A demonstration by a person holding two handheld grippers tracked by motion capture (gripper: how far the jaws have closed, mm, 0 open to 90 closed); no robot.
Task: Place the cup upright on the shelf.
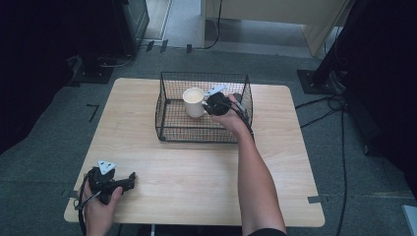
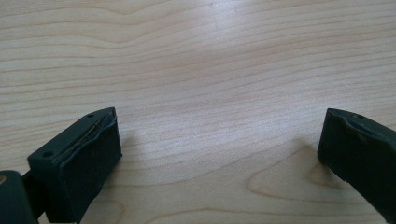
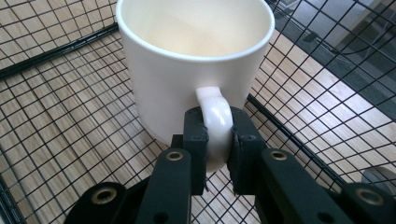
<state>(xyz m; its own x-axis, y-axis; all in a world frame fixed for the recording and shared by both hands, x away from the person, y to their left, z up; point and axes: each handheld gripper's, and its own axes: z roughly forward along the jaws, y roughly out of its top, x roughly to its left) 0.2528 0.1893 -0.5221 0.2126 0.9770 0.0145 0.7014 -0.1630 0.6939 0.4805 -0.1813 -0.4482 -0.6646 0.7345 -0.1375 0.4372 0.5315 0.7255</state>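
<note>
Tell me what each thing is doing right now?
Mug: upright, empty, inside the basket.
Wire basket: on the table, open on top.
Right gripper: jaws shut on the mug's handle.
Left gripper: jaws open, nothing between them, over the table.

Three views: one fixed overhead, two ridden on the grippers.
The high view is set above the person's side, faced forward and down, far enough for the whole wooden table (image 1: 196, 167) and wire basket (image 1: 204, 129) to be taken in. The left gripper view is held close over bare tabletop (image 2: 196, 74), looking between its parted jaws. The right gripper view is set very near inside the basket (image 3: 60, 107), faced at the white mug (image 3: 187, 60), which is shared with the high view (image 1: 193, 102).
</note>
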